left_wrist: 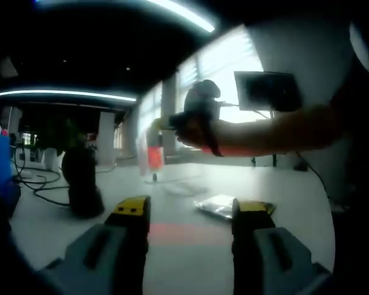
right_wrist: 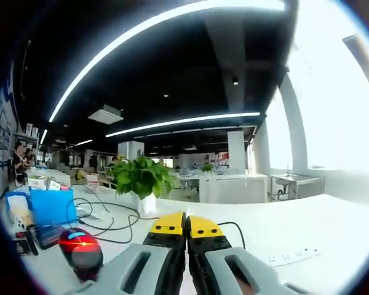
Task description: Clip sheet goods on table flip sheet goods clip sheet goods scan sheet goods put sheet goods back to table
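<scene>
In the left gripper view, the left gripper (left_wrist: pixel 190 215) stands with its yellow-tipped jaws wide apart over the white counter (left_wrist: pixel 190 258). A flat, shiny silver sheet packet (left_wrist: pixel 224 205) lies on the counter just beyond the jaws, close to the right-hand jaw tip, untouched. Above it, a person's hand (left_wrist: pixel 200 126) holds the right gripper. In the right gripper view, the right gripper (right_wrist: pixel 186 227) has its jaws pressed together with nothing visible between them, near a black scanner with a red light (right_wrist: pixel 79 251).

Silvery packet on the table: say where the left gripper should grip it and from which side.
Probably its near edge, approached low from the left gripper's side: the silvery packet lies flat on the table, thin, so only an edge fits between the open jaws.
</scene>
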